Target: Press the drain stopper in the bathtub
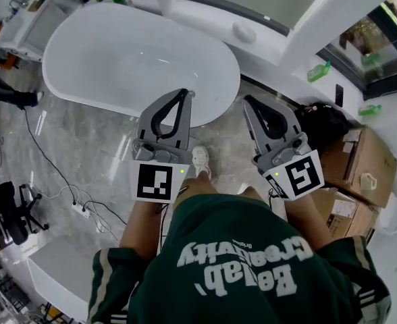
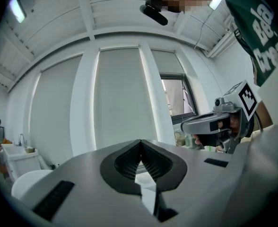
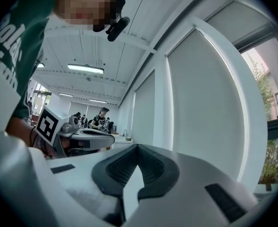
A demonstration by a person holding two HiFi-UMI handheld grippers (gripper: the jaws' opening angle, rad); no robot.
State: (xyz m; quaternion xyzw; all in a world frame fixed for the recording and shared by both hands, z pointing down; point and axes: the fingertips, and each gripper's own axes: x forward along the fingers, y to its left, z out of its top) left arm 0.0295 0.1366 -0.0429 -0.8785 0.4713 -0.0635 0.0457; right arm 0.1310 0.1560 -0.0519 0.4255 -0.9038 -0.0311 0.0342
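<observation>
The white oval bathtub (image 1: 117, 52) stands on the grey marble floor, ahead and to the left of me. I cannot make out its drain stopper from here. My left gripper (image 1: 188, 95) is shut and empty, its tips just over the tub's near rim in the head view. Held beside it over the floor, my right gripper (image 1: 247, 101) is also shut and empty. In the left gripper view the pads (image 2: 129, 162) meet at a point, facing the window wall, and the tub's rim (image 2: 28, 183) shows low left. The right gripper (image 3: 138, 149) points up at wall and ceiling.
Cardboard boxes (image 1: 360, 160) and a black bag (image 1: 327, 123) lie at the right. Green bottles (image 1: 318, 71) stand on the window ledge. A power strip with cables (image 1: 82, 209) and an office chair (image 1: 9, 214) are at the left. My shoe (image 1: 200, 160) is between the grippers.
</observation>
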